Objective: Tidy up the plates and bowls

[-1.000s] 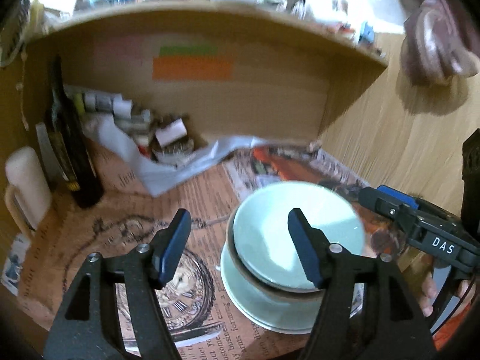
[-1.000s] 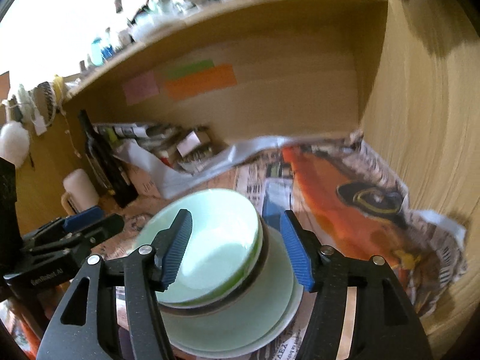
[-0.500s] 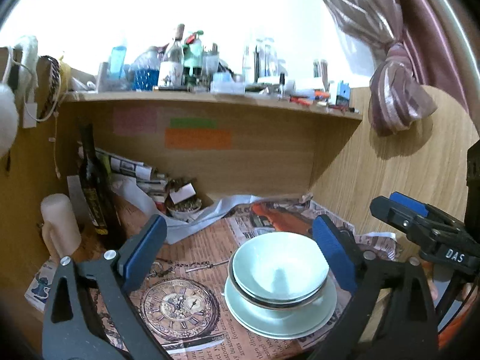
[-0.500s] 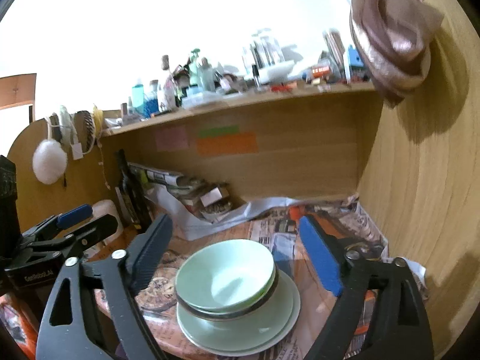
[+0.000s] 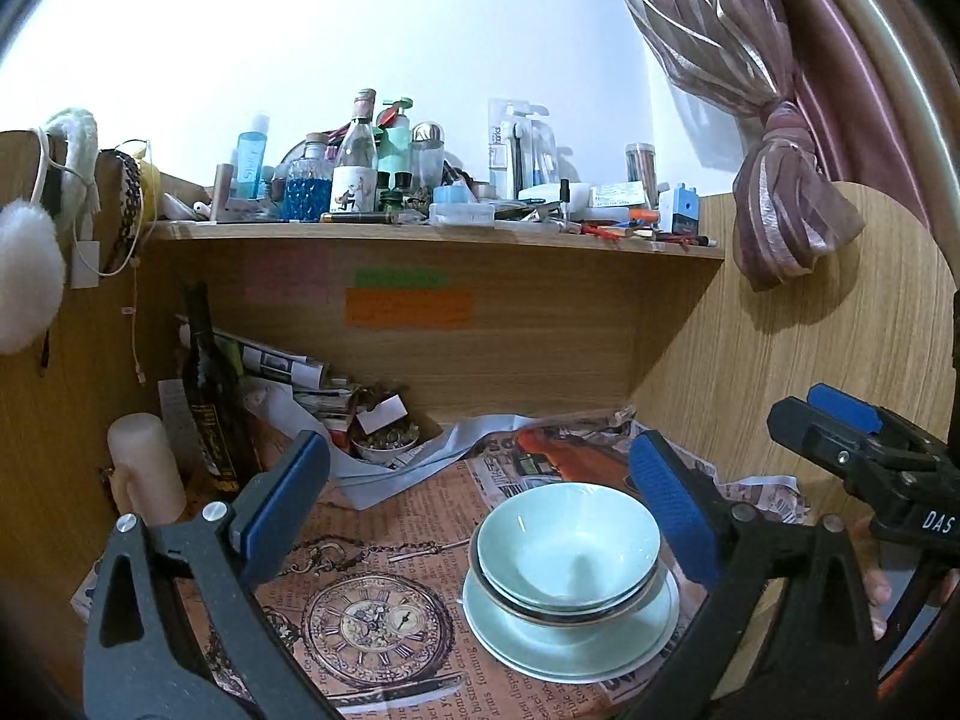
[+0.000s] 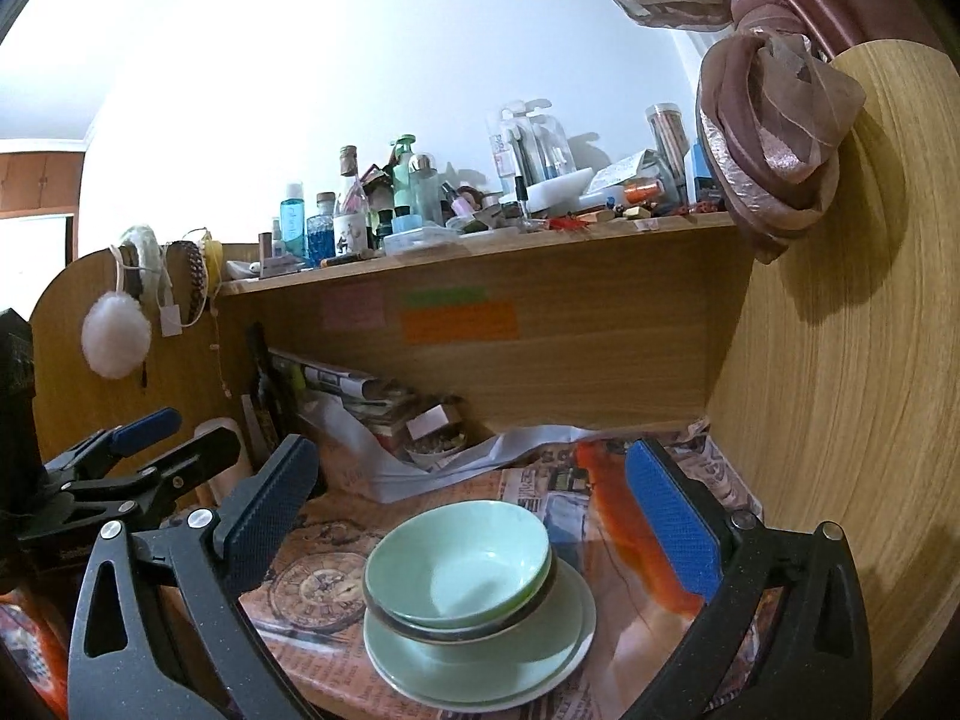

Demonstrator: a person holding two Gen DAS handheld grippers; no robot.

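A pale green bowl (image 5: 567, 540) sits nested in a dark-rimmed bowl on stacked pale green plates (image 5: 570, 642) on the paper-covered desk. The stack also shows in the right wrist view, bowl (image 6: 459, 564) on plates (image 6: 480, 660). My left gripper (image 5: 480, 516) is open and empty, held back above the stack. My right gripper (image 6: 474, 510) is open and empty too, also back from the stack. Each gripper shows at the edge of the other's view: the right one (image 5: 864, 444), the left one (image 6: 144, 456).
A dark bottle (image 5: 207, 396), a white mug (image 5: 147, 474), rolled papers and a small dish (image 5: 384, 441) crowd the back left under the shelf (image 5: 432, 234). A wooden side panel (image 6: 840, 420) stands on the right. Clock-print paper (image 5: 372, 618) lies left of the stack.
Both grippers have opened wide and pulled back and up from the bowl stack. The stack stays in place on the desk.
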